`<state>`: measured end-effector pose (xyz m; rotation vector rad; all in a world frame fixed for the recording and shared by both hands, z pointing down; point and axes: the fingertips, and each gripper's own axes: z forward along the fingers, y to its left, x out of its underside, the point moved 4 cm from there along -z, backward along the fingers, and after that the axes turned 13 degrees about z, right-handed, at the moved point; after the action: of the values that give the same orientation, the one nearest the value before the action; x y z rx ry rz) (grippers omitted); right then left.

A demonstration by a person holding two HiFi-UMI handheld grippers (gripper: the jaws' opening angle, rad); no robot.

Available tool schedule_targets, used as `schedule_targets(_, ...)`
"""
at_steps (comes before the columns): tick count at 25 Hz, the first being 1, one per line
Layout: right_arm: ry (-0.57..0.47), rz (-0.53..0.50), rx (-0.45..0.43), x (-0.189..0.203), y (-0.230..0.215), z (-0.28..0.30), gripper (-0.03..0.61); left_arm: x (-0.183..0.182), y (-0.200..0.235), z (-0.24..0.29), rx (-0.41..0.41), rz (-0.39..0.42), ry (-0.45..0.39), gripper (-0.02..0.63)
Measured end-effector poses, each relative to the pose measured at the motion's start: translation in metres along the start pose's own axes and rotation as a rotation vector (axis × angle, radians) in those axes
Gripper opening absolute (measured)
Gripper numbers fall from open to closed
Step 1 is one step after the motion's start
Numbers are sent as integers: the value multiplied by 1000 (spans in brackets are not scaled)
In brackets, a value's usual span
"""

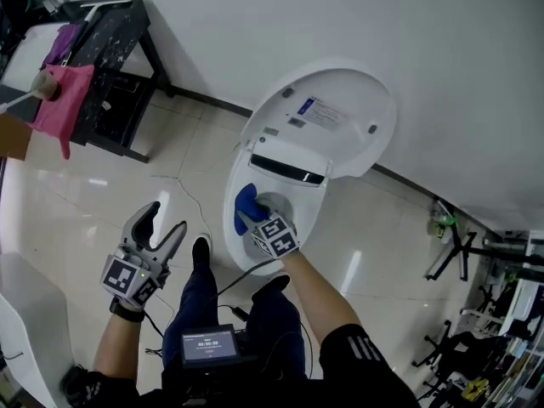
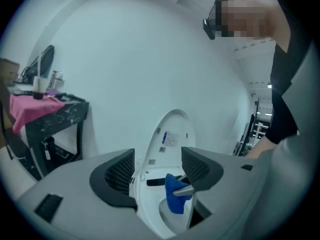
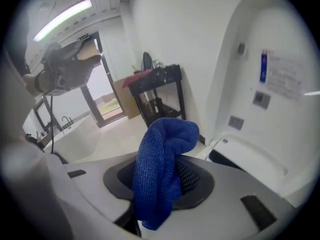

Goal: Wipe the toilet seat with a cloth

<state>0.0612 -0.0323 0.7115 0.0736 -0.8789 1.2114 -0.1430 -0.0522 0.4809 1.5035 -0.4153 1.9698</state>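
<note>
1. The blue microfibre cloth is clamped between the jaws of the right tool. In the right gripper view its folds are seen bulging above the jaws and hanging below them.
2. The cloth is held at the left side of the white oval toilet seat, by the rim of the bowl. Contact with the seat cannot be confirmed.
3. The white toilet lid is raised towards the wall.
4. The left tool is held over the glossy tiled floor, left of the seat. Its jaws are apart, with nothing gripped.
5. A black speckled counter, draped with a pink cloth, is seen at far left.
</note>
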Motion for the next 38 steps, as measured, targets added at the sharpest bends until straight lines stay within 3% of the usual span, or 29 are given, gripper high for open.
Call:
schedule_targets(6,-332,49,110,-111,-1,-155,164,-86,-31,21,103,134,-103,285)
schedule_targets(12,-543,39,201,-161,28,-307,164,-153,-78,24,183,210,-149,285)
schedule_targets(17,-657,47,263,-165,48,-402,163,-170,-106,28,245,268,-151,287)
schedule_targets(22,-726,35,303,-160,63,-460,160,-184,-122,26,261,257,-169,287)
schedule_targets(38,-796,-18,355,-138,95,-530,146,-217,-184,17,335,308,-209,287)
